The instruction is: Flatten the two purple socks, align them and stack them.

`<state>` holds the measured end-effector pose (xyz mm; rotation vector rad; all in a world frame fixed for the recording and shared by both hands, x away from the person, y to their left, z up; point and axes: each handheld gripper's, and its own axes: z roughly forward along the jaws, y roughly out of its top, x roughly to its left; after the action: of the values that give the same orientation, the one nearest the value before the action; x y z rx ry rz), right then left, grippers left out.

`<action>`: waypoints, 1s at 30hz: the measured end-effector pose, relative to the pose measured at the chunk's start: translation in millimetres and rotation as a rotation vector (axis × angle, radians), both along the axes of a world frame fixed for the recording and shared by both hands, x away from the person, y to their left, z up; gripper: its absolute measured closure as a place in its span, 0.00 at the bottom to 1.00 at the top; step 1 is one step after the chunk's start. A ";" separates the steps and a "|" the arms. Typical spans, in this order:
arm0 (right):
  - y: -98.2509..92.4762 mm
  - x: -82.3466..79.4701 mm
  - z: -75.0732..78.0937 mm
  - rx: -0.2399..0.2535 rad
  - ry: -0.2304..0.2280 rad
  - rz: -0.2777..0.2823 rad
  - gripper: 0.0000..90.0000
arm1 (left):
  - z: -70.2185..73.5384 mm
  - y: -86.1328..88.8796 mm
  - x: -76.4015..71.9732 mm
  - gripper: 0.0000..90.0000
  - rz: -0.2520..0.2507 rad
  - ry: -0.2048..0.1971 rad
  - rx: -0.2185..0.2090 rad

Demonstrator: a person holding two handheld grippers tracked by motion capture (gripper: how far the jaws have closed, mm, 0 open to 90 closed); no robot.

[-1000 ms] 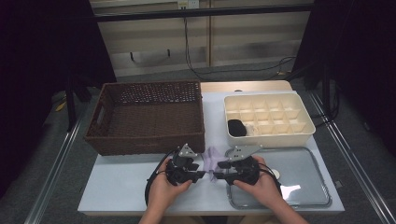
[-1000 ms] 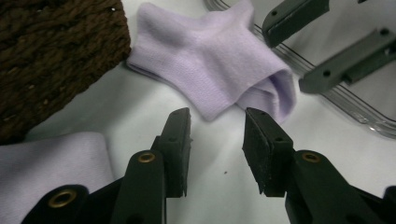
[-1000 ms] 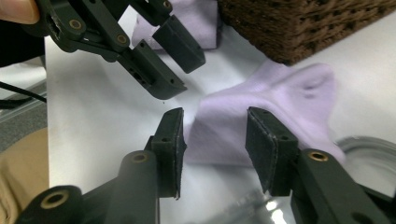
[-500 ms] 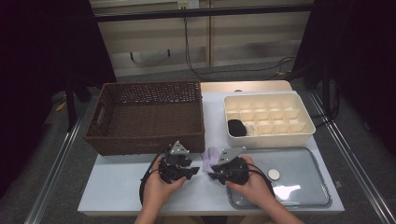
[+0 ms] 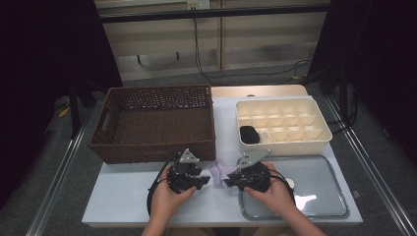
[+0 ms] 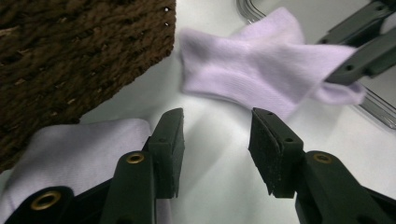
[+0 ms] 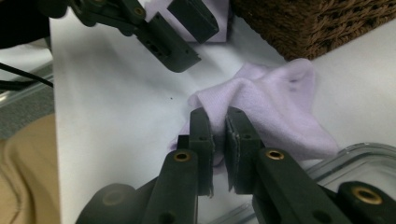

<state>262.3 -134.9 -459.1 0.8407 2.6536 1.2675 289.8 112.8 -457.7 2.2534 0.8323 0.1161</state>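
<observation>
Nearest the table edge, both hands hold their tools low over the white table (image 5: 123, 196). The right gripper (image 7: 218, 122) has just been closing, and its jaws now pinch a fold of the lilac sock (image 7: 275, 109) between them, the cloth squeezed tight in the narrow gap. The sock lies rumpled on the table, just beside the rim of the clear tray (image 5: 322, 196) and close to the corner of the wicker basket (image 5: 152, 120). From above it shows as a small pale patch (image 5: 220, 169) between the two tools.

The left gripper (image 6: 215, 135) has just been opening a little; its jaws stand apart over bare tabletop, gripping nothing. The sock sits just beyond its tips, with the right gripper biting one end. A second piece of lilac cloth (image 6: 79, 149) lies under the left gripper's near side, against the basket wall.

Farther back, the basket sits at the left. At the right stands a cream divided box (image 5: 281, 125), with a dark rolled item (image 5: 249, 133) in its near left compartment.
</observation>
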 end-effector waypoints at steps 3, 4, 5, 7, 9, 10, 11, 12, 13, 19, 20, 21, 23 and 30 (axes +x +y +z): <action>-2.4 -0.6 3.1 0.016 -0.002 -0.001 0.91 | -1.6 0.0 0.8 0.62 0.011 0.000 -0.004; -3.2 -0.7 4.0 0.018 0.001 -0.003 0.91 | -2.1 -0.2 1.0 0.62 0.007 0.005 -0.009; -3.9 -0.5 4.6 0.019 -0.002 -0.005 0.91 | -2.4 -0.9 0.8 0.61 0.006 0.001 -0.002; -4.6 -0.3 5.6 0.027 0.007 -0.004 0.91 | -3.3 -2.4 0.7 0.61 0.001 0.001 0.004; -5.7 0.2 6.6 0.029 0.005 -0.006 0.91 | -5.0 -4.5 0.4 0.61 -0.012 0.001 0.000; -6.0 0.3 6.9 0.031 0.010 -0.009 0.91 | -5.7 -5.7 0.1 0.62 -0.017 0.006 0.004; -6.4 0.8 6.8 0.034 0.012 -0.013 0.91 | -6.7 -6.6 0.1 0.62 -0.026 0.006 0.009; -6.7 1.2 6.8 0.039 0.017 -0.015 0.91 | -7.6 -7.7 -0.2 0.61 -0.029 0.006 0.015; -6.9 1.7 6.4 0.041 0.017 -0.014 0.91 | -8.4 -8.6 -0.4 0.61 -0.034 0.010 0.016; -7.7 4.5 5.9 0.057 0.036 -0.015 0.91 | -9.9 -15.5 -2.1 0.55 -0.080 0.000 0.019; -7.8 4.6 6.1 0.062 0.042 -0.019 0.91 | -10.0 -16.9 -2.5 0.54 -0.091 -0.013 0.028; -7.9 5.3 6.2 0.065 0.040 -0.015 0.91 | -10.5 -19.0 -3.4 0.54 -0.092 -0.017 0.028; -7.7 5.6 7.0 0.069 0.042 -0.015 0.90 | -10.7 -21.4 -4.2 0.52 -0.104 -0.030 0.045; -7.8 8.0 8.2 0.081 0.052 -0.014 0.90 | -8.2 -23.9 -6.1 0.44 -0.124 -0.088 0.062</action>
<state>270.4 -142.7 -450.9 0.9135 2.6472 1.3772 283.7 89.0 -465.9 2.3339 0.6487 0.1843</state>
